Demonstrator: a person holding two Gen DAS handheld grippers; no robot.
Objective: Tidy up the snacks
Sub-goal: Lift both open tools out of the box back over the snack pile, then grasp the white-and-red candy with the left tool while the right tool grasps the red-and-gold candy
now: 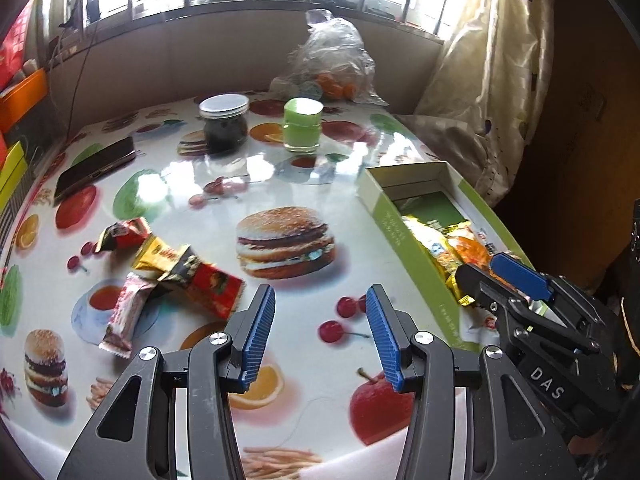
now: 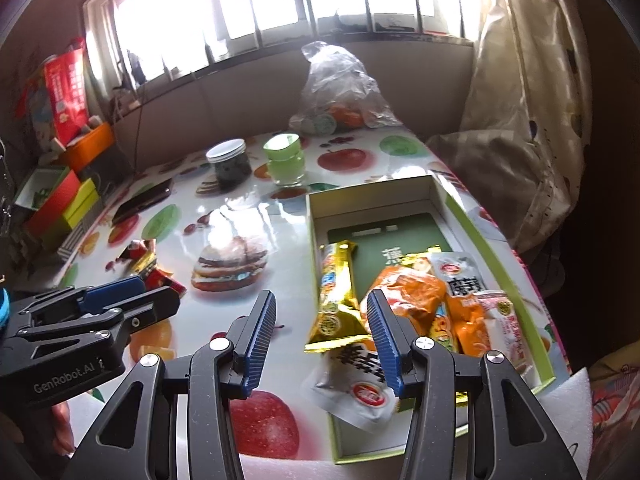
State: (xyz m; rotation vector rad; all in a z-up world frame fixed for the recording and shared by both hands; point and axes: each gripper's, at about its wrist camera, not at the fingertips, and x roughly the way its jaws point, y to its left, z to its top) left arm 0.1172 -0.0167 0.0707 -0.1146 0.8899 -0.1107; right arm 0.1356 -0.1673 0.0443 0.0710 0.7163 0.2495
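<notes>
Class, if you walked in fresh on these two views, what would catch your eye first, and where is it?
Probably the glossy tablecloth printed with burgers and fruit. Next, the green box on its right side, holding gold and orange snack packets, and the loose red wrappers lying on the left. Both the left gripper and right gripper are open and empty.

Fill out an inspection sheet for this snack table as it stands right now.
Surface: glossy food-print tablecloth, glare patches.
Job's things: green box open, holding several packets including a gold packet; loose snack packets piled left of the box.
Clutter: dark jar, green jar, phone, plastic bag.
Grippers: left gripper open, empty; right gripper open over the box.
Cables: thin cord down the back wall.
Surroundings: barred window, curtain.
</notes>
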